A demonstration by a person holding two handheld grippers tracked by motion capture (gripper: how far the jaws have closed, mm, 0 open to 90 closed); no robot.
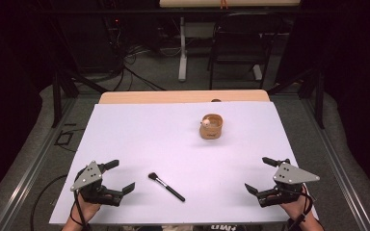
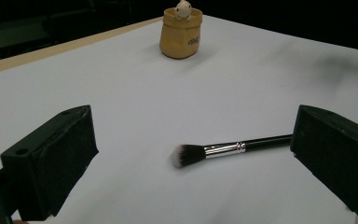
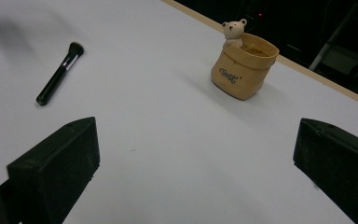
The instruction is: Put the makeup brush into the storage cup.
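A black-handled makeup brush lies flat on the white table cover, its bristle head toward the left rear. The brush sits just ahead of my left gripper, whose jaws stand wide with nothing between them. A tan sack-shaped pot with a small bear figure on its rim stands upright at the middle rear. My left gripper rests at the front left, open. At the front right my right gripper is open too, empty, facing the pot and the brush.
The white cover lies on a wooden table whose bare edge shows at the rear. Beyond it stand a dark chair, a white desk leg and cables on the floor. Metal rails run along both sides.
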